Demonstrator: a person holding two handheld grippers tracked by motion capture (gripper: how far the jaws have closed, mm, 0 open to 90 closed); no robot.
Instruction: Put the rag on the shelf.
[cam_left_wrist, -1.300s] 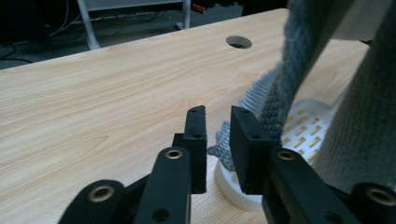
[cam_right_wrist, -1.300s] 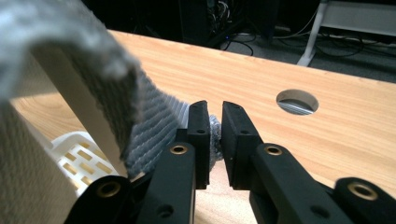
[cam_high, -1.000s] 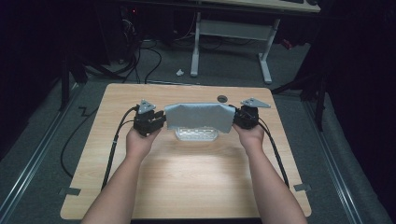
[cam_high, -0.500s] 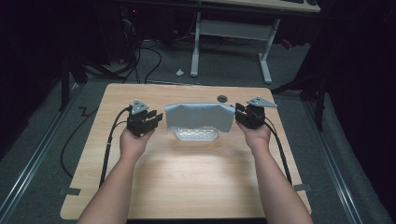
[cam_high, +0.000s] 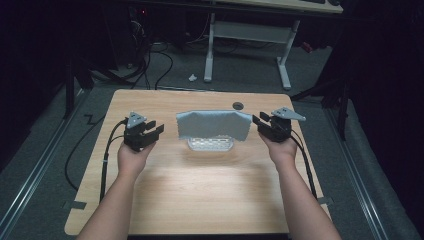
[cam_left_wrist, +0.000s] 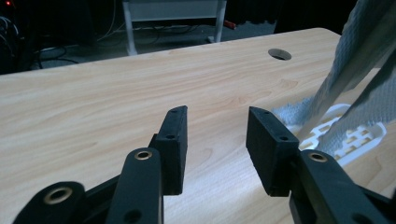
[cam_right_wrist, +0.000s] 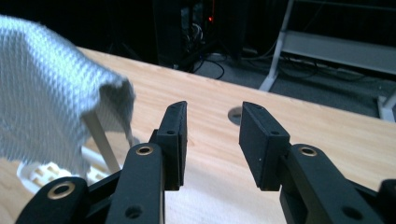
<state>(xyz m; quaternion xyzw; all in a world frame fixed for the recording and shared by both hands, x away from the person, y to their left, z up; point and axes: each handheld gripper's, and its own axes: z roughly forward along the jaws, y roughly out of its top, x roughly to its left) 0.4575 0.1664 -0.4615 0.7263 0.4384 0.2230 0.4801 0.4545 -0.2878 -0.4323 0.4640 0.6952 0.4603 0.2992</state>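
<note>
One wooden surface (cam_high: 200, 185) carried everything. Toward its far edge, midway between the side edges, a grey woven cloth (cam_high: 212, 125) hung draped over a small white slatted rack (cam_high: 210, 144). It looked light, soft and limp, likely to sag and slide off if tugged, so its upper corners seemed the best hold. The left hand-held gripper (cam_high: 156, 129) and right hand-held gripper (cam_high: 256, 120) flanked it, apart from it, jaws parted and empty.
</note>
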